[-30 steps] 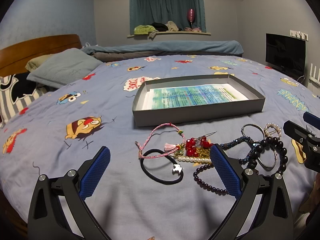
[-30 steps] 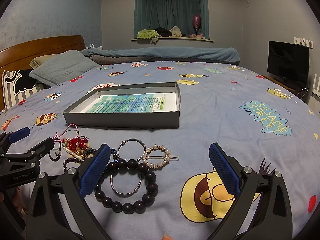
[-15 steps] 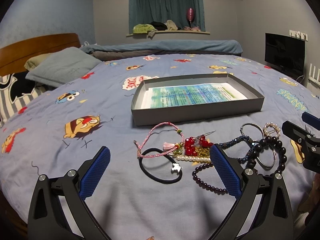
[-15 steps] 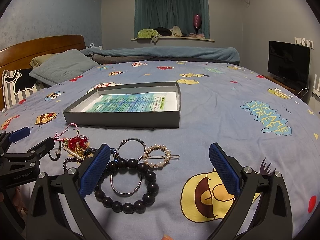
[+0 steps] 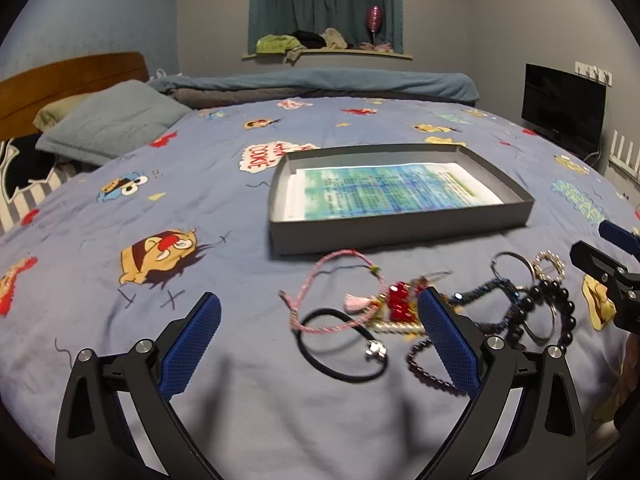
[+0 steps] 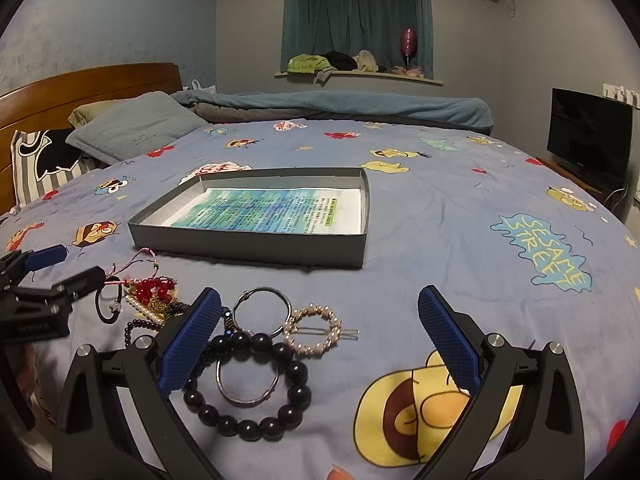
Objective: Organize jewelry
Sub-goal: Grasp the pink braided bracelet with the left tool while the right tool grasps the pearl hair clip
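Note:
A heap of jewelry lies on the blue cartoon bedsheet in front of a shallow grey box (image 5: 400,232) lined with a printed sheet. My left gripper (image 5: 318,308) is open and low over a pink cord bracelet (image 5: 308,284), a black hair tie with a silver charm (image 5: 376,348) and red beads (image 5: 400,300). My right gripper (image 6: 319,308) is open too. Between its fingers lie a big black bead bracelet (image 6: 296,368), silver rings (image 6: 262,290) and a round pearl hairpin (image 6: 312,348). Nothing is held. The box (image 6: 248,248) sits just beyond.
Pillows (image 6: 136,128) and a wooden headboard (image 6: 80,84) are at the far left. A folded blanket (image 6: 340,106) lies along the bed's far side, and a dark TV (image 6: 588,136) stands at the right. The left gripper (image 6: 78,266) appears at the right view's left edge.
My left gripper has drifted slightly, so the jewelry sits a little further right in its view and looks blurred. The right gripper has stayed still. No item has moved.

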{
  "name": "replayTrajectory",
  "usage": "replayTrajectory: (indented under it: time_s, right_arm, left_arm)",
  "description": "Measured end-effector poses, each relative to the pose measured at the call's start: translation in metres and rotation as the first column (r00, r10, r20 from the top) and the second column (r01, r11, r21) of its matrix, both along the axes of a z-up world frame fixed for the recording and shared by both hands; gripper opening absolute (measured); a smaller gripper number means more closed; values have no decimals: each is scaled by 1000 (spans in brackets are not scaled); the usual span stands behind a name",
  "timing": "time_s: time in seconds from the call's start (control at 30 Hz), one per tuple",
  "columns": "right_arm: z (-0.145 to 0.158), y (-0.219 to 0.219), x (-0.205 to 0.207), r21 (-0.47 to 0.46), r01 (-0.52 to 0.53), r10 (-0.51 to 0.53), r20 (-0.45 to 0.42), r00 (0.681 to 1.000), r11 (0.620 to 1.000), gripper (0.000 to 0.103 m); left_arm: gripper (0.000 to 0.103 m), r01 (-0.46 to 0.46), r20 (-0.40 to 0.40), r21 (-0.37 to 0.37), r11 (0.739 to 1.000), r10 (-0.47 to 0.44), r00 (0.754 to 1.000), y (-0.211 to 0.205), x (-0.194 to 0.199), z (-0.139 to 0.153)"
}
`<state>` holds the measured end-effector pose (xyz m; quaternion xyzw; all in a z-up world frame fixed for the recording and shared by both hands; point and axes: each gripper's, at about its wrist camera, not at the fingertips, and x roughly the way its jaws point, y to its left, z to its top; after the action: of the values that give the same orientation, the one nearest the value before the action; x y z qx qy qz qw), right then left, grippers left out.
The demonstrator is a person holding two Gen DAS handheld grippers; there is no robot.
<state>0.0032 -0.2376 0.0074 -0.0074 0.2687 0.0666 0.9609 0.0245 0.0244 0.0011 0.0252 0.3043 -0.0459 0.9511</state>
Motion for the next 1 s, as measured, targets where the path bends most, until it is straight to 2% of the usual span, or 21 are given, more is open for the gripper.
replayTrajectory:
  time_s: [0.13,0.23,0.37,0.47,0.83,1.0]
  right_arm:
    - [-1,-8,11,5,1,-1,-33,999,1000,83]
    - [-3,-13,17,11,9,-8,-56,998,1000,73]
    - [-6,-20,24,19,12,-11,-81,997,1000,65]
    - [-8,-26,28,33,9,-6,-103,995,999,60]
    - [-17,-30,35,73,-58,71,-184,980,996,41]
    - [-22,-27,33,64,-84,96,-221,971,994,39]
  left_arm:
    - [93,11,-17,11,1000,-11,1000,7,13,0]
    - [76,24,-52,5,1000,-24,998,10,22,-4]
    - [66,47,-82,19,999,-45,996,10,33,-8]
    - [62,70,-88,34,997,-67,994,7,42,-7]
    - [47,125,-156,-15,992,-126,980,11,65,-16]
    - [44,142,-183,-12,990,-141,973,9,70,-23]
